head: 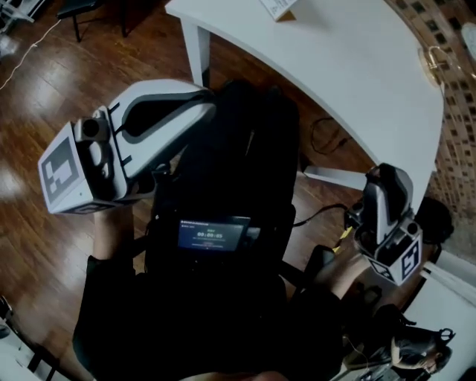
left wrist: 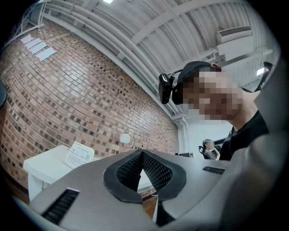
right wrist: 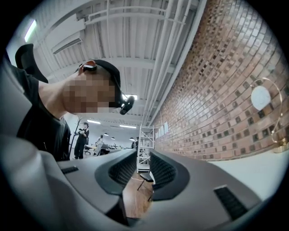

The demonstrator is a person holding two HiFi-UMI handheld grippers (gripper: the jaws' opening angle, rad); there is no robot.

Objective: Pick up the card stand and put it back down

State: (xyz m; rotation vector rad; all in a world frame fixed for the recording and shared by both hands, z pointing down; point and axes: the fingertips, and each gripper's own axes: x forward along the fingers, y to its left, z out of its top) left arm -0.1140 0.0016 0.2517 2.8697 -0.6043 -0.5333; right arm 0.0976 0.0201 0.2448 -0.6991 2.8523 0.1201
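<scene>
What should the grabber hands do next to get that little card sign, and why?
Probably reach the right gripper forward over the white table toward the card stand. That gripper hangs low beside the table, far short of the stand, which sits untouched on top. Its jaws are apart with nothing between them, ready to close.

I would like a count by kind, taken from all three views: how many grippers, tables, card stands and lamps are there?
grippers: 2, the left gripper and the right gripper
table: 1
card stand: 1
lamp: 1
total: 5
</scene>
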